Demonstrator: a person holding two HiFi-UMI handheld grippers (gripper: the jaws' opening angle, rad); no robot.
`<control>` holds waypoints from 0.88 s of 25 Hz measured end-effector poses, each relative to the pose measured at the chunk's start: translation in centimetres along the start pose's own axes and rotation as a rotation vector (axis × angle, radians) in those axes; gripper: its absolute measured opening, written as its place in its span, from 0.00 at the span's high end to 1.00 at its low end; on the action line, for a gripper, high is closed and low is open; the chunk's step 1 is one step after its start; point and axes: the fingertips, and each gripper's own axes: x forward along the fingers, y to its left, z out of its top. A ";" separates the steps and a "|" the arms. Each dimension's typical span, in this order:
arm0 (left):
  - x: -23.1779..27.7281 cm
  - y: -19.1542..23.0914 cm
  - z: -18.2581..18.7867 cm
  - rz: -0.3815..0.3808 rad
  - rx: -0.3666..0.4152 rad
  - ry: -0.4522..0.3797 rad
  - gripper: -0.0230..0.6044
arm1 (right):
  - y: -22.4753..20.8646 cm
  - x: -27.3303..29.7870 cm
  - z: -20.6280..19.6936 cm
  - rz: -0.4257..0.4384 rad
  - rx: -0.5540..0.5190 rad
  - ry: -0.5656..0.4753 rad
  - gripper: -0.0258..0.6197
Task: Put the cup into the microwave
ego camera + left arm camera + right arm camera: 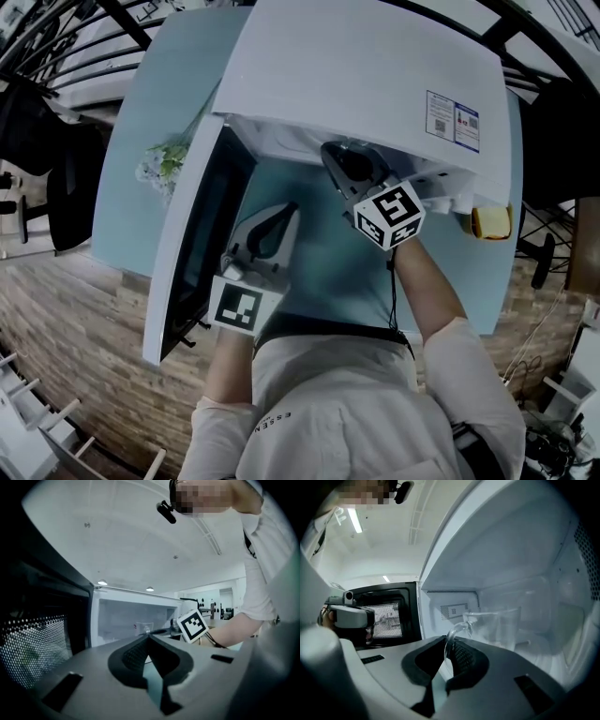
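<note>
A clear glass cup [499, 625] is gripped by its handle in the closed fingers of the right gripper [449, 645]. It is held upright just ahead of them, inside the open microwave [520, 555]. On the left gripper [149, 641], the fingers are pressed together on nothing.

Inside microwave [366, 66] sits cup [499, 626], w/ door [183, 253] open on L

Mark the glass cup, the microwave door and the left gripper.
glass cup [502, 626]: right gripper view, clear wall.
microwave door [208, 239]: head view, dark window.
left gripper [148, 637]: left gripper view, between closed fingertips.
</note>
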 end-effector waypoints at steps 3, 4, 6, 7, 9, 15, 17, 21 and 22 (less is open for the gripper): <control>0.0 -0.3 -0.2 -0.010 -0.001 0.006 0.96 | -0.2 -0.3 -0.1 0.002 0.042 -0.011 0.93; 0.0 -0.4 -0.3 -0.012 -0.005 0.006 0.96 | -0.2 -0.5 -0.2 0.005 0.052 -0.016 0.92; -0.1 -0.4 -0.4 -0.012 -0.007 0.007 0.96 | -0.2 -0.8 -0.1 0.012 0.059 -0.029 0.86; -0.1 -0.4 -0.5 -0.011 -0.004 0.006 0.96 | -0.1 -0.9 -0.1 0.013 0.057 -0.036 0.82; -0.2 -0.4 -0.6 -0.011 -0.002 0.003 0.96 | -0.2 -1.3 -0.1 0.000 0.050 -0.053 0.80; -0.2 -1.5 -1.4 -0.028 -0.005 0.006 0.96 | -1.5 -3.6 -1.0 -0.114 0.047 -0.088 0.80; -0.2 -1.7 -1.5 -0.026 -0.006 0.006 0.96 | -1.7 -4.3 -1.2 -0.128 0.043 -0.086 0.80; -0.3 -2.3 -0.5 -0.019 -0.013 -0.003 0.96 | -1.2 -5.9 -0.5 -0.147 0.030 -0.076 0.80; -0.4 -2.5 0.0 -0.019 -0.012 -0.001 0.96 | -1.1 -6.4 -0.1 -0.157 0.028 -0.073 0.80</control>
